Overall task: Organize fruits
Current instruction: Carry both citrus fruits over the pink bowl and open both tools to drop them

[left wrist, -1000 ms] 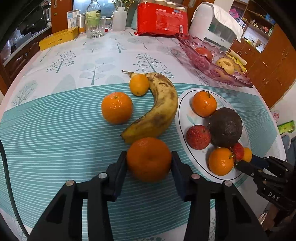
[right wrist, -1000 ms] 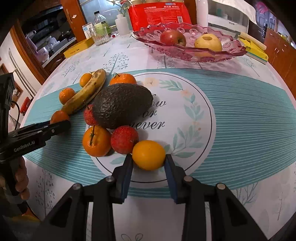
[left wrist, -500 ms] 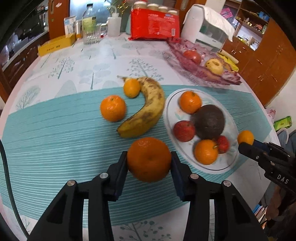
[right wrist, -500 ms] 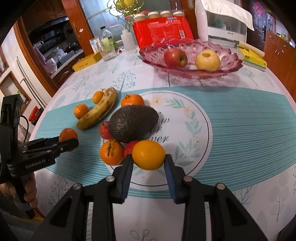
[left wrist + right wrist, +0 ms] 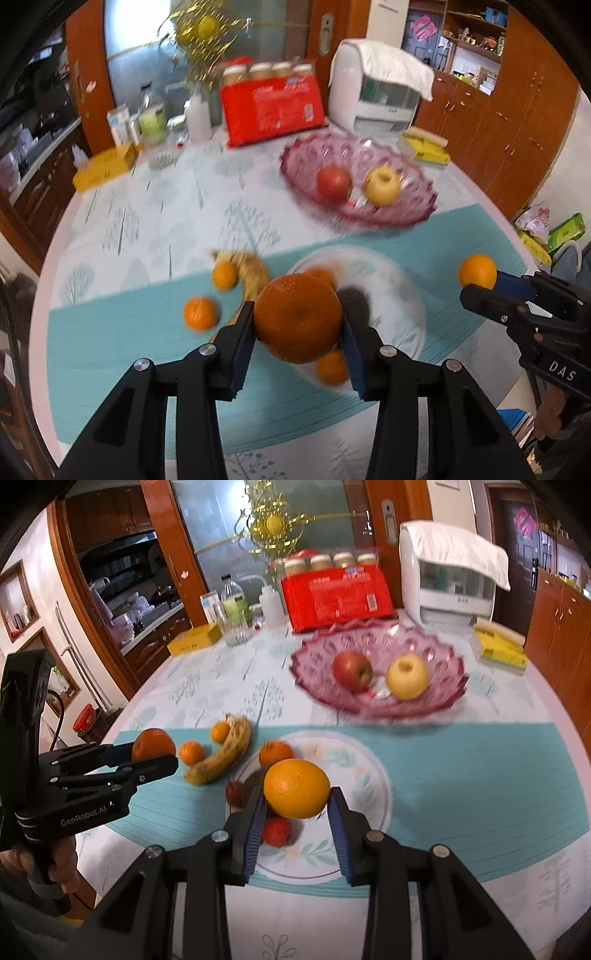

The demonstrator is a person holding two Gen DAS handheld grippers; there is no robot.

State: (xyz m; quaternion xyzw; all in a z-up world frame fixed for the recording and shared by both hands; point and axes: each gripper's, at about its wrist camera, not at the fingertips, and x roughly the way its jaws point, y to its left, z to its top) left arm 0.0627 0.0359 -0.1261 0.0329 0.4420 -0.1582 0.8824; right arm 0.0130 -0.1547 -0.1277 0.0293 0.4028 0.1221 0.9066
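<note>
Above the tabletop (image 5: 480,760): both grippers are raised, each carrying fruit.
Left gripper (image 5: 297,328): jaws clenched on a dark orange (image 5: 297,318), held over the white plate (image 5: 402,295).
Right gripper (image 5: 297,805): jaws clenched on a lighter orange (image 5: 296,788), above the same plate.
Step in hand: carrying, probably toward the pink glass bowl (image 5: 443,694) with a red apple (image 5: 351,671) and yellow apple (image 5: 407,676).
Next move: reach forward over the bowl, lower into bare space beside the apples, then release, one gripper at a time.
Left behind: banana (image 5: 221,757) and small oranges (image 5: 191,752).
</note>
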